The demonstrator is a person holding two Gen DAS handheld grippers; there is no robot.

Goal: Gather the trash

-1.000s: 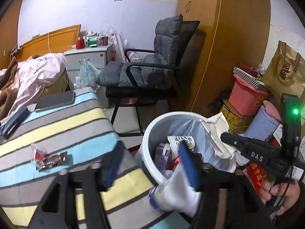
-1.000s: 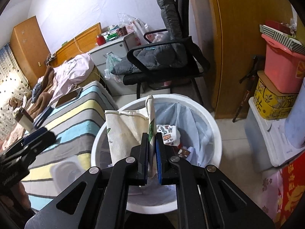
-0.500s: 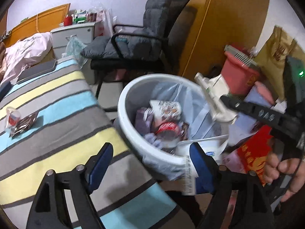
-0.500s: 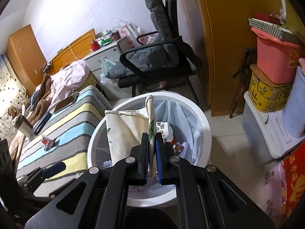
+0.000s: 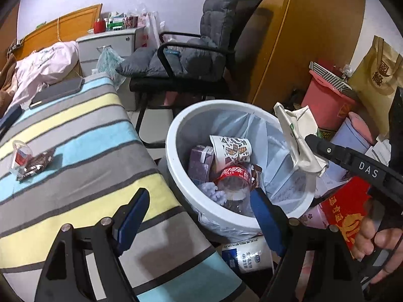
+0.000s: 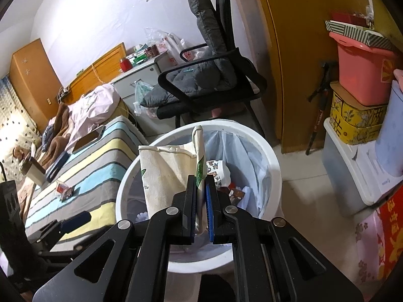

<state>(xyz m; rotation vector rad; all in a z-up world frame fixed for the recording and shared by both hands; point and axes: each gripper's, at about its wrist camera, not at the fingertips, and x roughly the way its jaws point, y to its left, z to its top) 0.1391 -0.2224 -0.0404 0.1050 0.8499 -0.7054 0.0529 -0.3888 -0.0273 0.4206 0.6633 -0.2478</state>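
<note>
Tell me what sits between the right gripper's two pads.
In the right wrist view, the right gripper is shut on a flattened cream paper bag, held above the white trash bin; nothing else lies between the pads.

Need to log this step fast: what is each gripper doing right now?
Left gripper: jaws open, holding nothing; they have just been opening.
Right gripper: jaws shut on a crumpled paper bag above the trash bin.
</note>
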